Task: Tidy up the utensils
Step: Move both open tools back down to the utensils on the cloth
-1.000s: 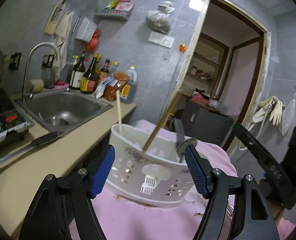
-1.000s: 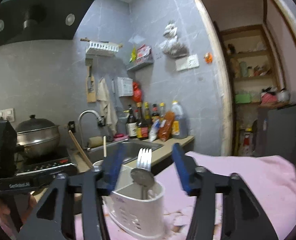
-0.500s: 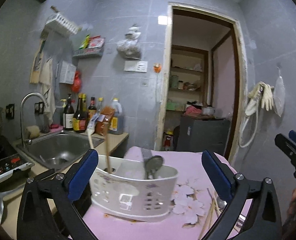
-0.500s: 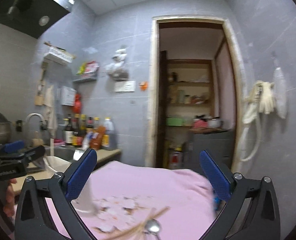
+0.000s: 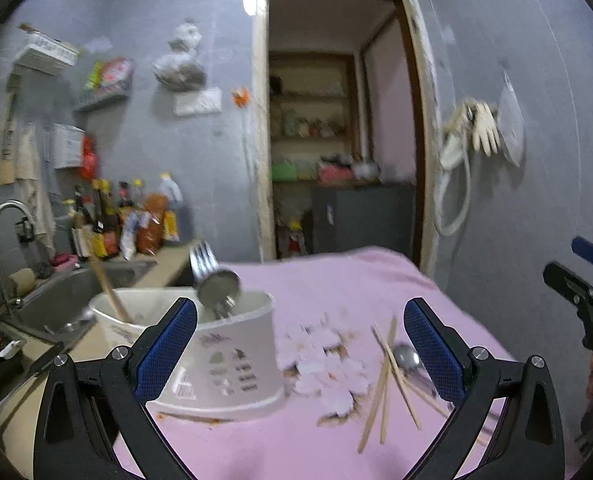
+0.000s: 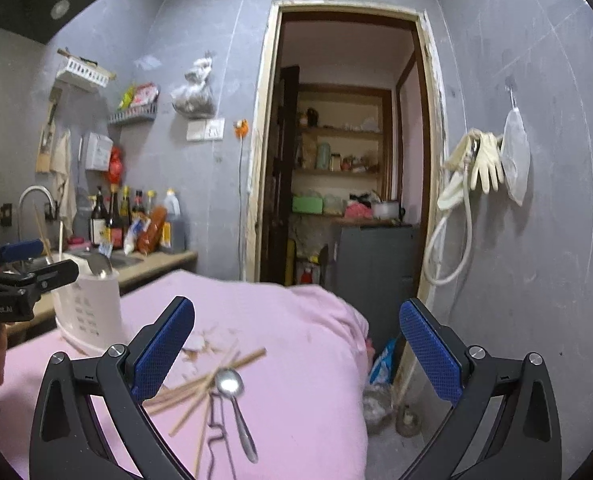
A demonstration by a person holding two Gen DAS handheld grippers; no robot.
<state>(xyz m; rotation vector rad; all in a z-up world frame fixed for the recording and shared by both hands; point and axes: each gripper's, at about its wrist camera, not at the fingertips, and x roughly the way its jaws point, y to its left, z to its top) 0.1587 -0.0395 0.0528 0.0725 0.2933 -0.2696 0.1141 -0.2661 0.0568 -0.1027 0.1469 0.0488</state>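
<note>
Several bare wooden chopsticks (image 6: 200, 384), scattered

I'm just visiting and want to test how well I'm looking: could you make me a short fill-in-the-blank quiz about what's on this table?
1. The white utensil holder stands on a tablecloth coloured ____.
2. The loose wooden chopsticks lie on the cloth beside a metal ____.
3. Both the right claw and the left claw are ____, with nothing gripped.
4. Rubber gloves hang on the wall ____ of the doorway.

Missing words: pink; spoon; open; right
</note>
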